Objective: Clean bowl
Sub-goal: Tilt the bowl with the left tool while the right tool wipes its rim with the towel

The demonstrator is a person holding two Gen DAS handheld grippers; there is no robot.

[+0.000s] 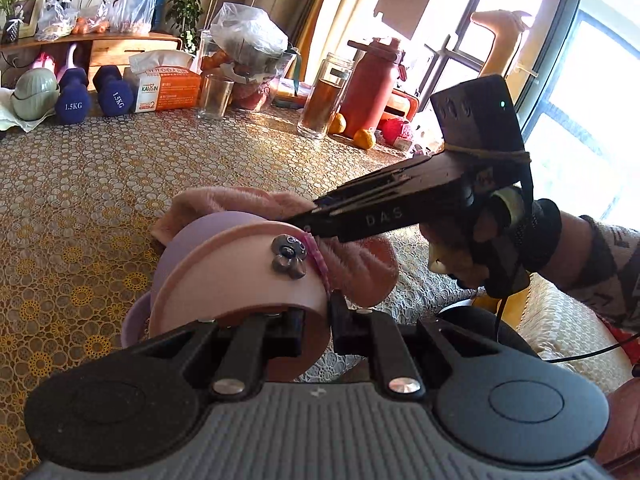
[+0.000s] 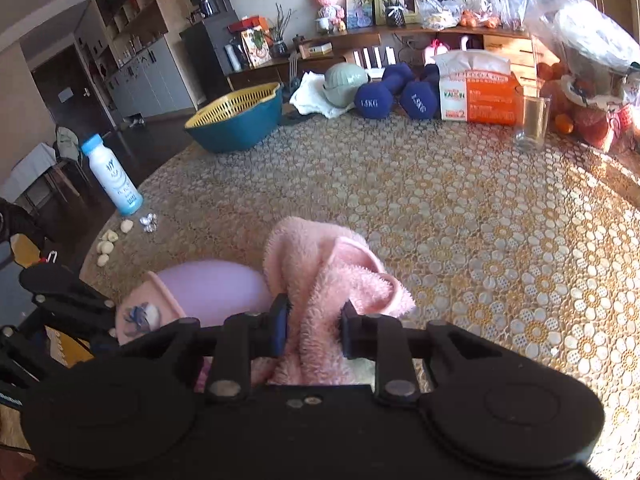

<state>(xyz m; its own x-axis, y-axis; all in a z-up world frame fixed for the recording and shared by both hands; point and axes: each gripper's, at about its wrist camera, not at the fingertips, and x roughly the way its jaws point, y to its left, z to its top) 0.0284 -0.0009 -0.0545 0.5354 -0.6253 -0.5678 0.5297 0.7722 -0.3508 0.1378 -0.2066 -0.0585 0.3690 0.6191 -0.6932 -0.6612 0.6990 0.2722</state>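
A pink-and-lilac bowl (image 1: 240,280) is held tipped on its side above the patterned table, a metal flower charm (image 1: 290,256) on its pink face. My left gripper (image 1: 318,322) is shut on the bowl's rim. My right gripper (image 1: 308,222) comes in from the right, shut on a fluffy pink cloth (image 1: 360,272) that wraps against the bowl's far side. In the right wrist view the right gripper (image 2: 314,330) pinches the cloth (image 2: 324,276). There the bowl (image 2: 212,292) sits just left of it, and the left gripper (image 2: 60,300) is at the far left.
Along the table's back stand blue dumbbells (image 2: 396,92), a tissue box (image 2: 476,92), an empty glass (image 2: 532,124), a jar of brown liquid (image 1: 324,100), a red flask (image 1: 372,84) and oranges (image 1: 364,138). A teal basin (image 2: 240,120) and a white bottle (image 2: 114,176) stand near the left edge.
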